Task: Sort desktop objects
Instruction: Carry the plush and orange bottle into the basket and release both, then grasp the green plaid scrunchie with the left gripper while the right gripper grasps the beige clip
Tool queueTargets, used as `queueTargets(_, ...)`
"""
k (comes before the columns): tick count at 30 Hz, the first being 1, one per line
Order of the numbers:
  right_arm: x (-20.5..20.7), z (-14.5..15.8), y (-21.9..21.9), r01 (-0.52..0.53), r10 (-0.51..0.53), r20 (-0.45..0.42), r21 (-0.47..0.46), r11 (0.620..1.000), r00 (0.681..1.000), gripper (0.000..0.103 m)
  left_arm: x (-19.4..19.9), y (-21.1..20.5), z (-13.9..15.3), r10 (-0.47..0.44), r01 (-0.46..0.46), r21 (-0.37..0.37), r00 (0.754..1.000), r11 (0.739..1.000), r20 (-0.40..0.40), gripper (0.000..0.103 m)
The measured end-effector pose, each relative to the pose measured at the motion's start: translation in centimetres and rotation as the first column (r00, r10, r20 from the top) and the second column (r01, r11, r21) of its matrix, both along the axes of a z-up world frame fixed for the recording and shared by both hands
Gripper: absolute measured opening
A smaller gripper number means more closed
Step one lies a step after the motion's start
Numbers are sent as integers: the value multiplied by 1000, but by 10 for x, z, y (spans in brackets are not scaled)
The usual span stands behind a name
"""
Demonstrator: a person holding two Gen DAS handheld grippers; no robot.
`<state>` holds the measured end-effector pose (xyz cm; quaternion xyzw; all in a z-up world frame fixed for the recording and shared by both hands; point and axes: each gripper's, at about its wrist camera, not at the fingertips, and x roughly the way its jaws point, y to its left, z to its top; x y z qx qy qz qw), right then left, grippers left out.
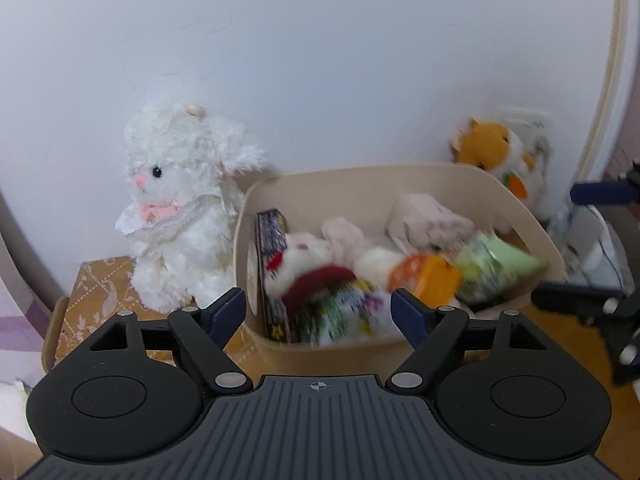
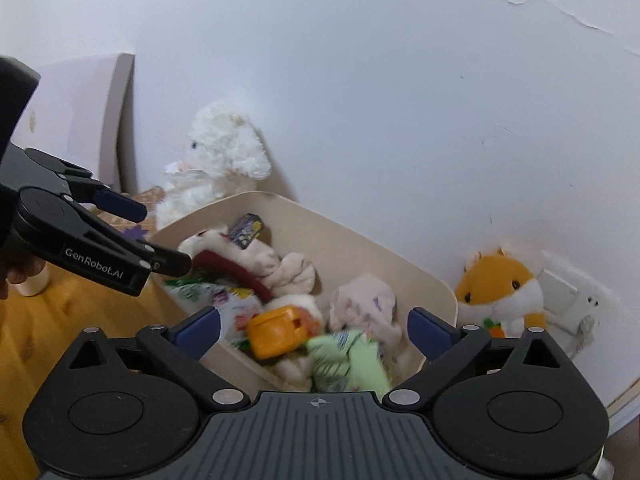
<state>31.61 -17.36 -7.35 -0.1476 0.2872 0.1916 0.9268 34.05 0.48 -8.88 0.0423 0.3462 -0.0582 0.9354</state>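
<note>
**Both claws open above the filled bin**

The left claw (image 1: 318, 306) and the right claw (image 2: 314, 330) both stand wide open and hold nothing. Below them the beige plastic bin (image 1: 360, 184) on the orange wooden worktop (image 2: 60, 320) contains a small white plush toy with a red band (image 1: 304, 264), an orange plastic block (image 2: 276, 332) and a light green packet (image 2: 352, 364).

Bin (image 1: 400, 184) between two plush toys, seemingly against wall.

Left claw (image 1: 318, 306) gapes empty before the toy-filled bin (image 1: 400, 184)
</note>
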Motion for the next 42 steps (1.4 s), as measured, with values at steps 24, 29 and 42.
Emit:
queueTargets(24, -116, -84, -1, -124, 106, -248, -59, 991, 963, 103, -99, -51, -58, -157, 156, -21, 969, 987, -193, 82)
queueTargets(29, -117, -98, 6, -137, 117, -282, -52, 989, 952, 103, -93, -69, -75, -158, 164, 10, 966, 986, -206, 82)
queueTargets(42, -90, -127, 4, -127, 108, -353, -32, 991, 929, 84, -65, -79, -103, -141, 156, 45, 959, 987, -245, 81)
